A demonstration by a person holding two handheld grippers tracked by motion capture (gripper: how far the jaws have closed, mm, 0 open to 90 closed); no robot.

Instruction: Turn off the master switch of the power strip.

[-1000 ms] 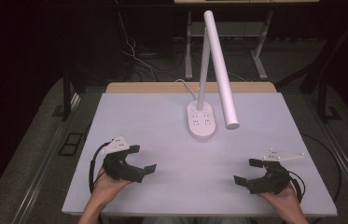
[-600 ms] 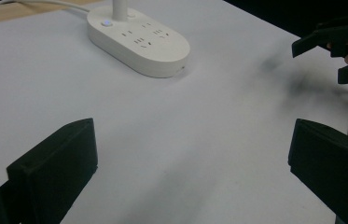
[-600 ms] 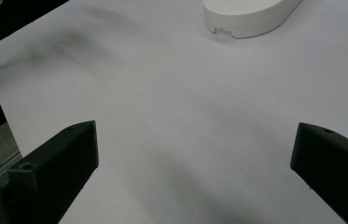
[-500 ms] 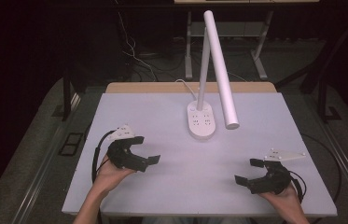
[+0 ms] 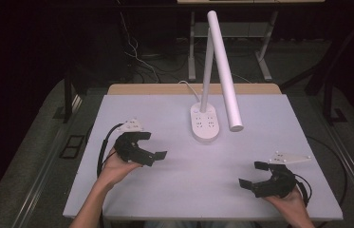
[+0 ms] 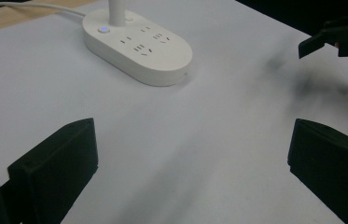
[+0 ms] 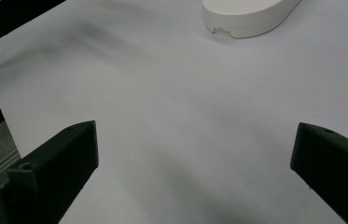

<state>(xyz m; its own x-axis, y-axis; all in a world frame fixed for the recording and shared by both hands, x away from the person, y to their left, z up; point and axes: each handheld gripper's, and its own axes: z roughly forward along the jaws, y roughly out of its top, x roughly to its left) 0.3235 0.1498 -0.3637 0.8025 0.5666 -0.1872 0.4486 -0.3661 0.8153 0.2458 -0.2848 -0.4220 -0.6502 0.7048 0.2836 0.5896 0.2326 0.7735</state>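
Grippers spread wide either side of one desk lamp

One white desk lamp [image 5: 206, 122] is seen on the table [image 5: 174, 190], standing at the middle of its far half, with an oval base that carries sockets and a small lit button [image 6: 101, 30]. One white cord [image 6: 31, 6] is led from the base toward the table's far edge. Two hand-held grippers are counted, one in each hand.

The left gripper [image 5: 152, 145] is held above the table's left half, the hand cupped under it with the palm turned up, and is pointed right toward the lamp base. Its jaws are spread wide, and nothing is held or touched between them. In the left gripper view the base is seen ahead, well apart from the jaw tips.

The right gripper [image 5: 251, 174] is held low at the near right, the hand behind it, and is pointed left. Its jaws are likewise spread wide over bare table, nothing pinched.
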